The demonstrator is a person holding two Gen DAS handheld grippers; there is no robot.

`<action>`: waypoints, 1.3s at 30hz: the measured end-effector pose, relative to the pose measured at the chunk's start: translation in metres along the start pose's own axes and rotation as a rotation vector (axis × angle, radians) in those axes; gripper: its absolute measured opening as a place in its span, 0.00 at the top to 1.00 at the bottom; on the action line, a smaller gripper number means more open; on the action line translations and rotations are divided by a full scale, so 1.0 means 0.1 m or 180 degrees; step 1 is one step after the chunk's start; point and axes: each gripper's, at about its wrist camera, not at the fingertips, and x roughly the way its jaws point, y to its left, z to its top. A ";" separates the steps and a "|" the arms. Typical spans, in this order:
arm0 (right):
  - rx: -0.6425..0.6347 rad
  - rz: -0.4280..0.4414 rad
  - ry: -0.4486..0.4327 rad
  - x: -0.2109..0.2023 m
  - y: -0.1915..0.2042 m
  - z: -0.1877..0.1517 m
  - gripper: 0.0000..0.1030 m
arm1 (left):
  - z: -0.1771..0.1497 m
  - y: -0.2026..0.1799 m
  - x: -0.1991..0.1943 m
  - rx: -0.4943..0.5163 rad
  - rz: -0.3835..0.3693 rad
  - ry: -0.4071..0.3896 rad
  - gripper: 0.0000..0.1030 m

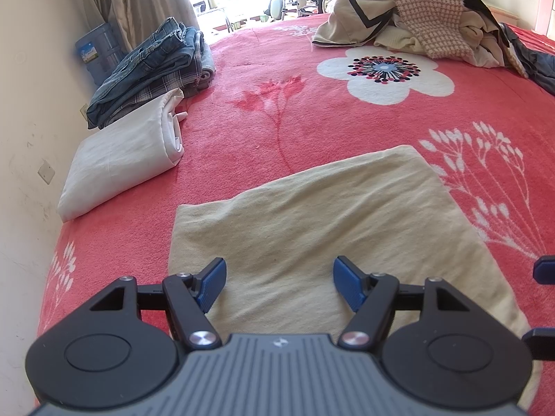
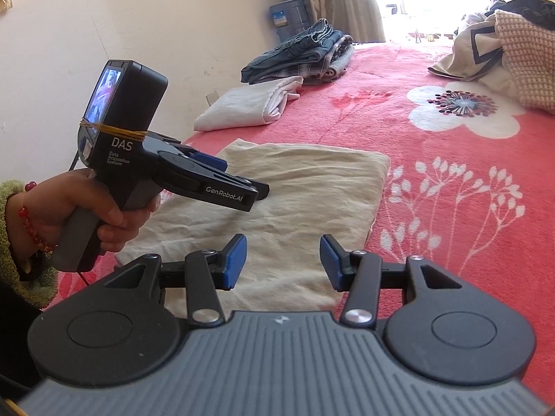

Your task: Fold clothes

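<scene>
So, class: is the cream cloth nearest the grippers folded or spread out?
Folded: the cream cloth lies as a neat rectangle with a doubled, rounded far edge.

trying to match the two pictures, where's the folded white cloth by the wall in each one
Left wrist view: the white cloth lies at middle left, against the wall.
Right wrist view: it sits upper centre-left, beyond the cream cloth.
Shared landmark: the jeans stack just behind it.

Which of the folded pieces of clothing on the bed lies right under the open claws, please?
The cream cloth, lying alone. The white piece and the jeans stack sit farther off by the wall.
</scene>
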 end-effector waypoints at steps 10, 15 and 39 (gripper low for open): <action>0.0182 -0.0119 -0.0049 0.00 -0.09 0.02 0.56 | 0.00 0.01 0.00 0.0002 -0.0004 -0.0003 0.32; 0.0409 -0.0214 -0.0131 -0.02 -0.18 0.04 0.56 | 0.00 0.01 0.00 0.0001 -0.0006 -0.0004 0.32; 0.0920 -0.0823 -0.0234 -0.02 -0.38 0.09 0.01 | 0.00 0.01 0.01 -0.0004 -0.0002 -0.0006 0.31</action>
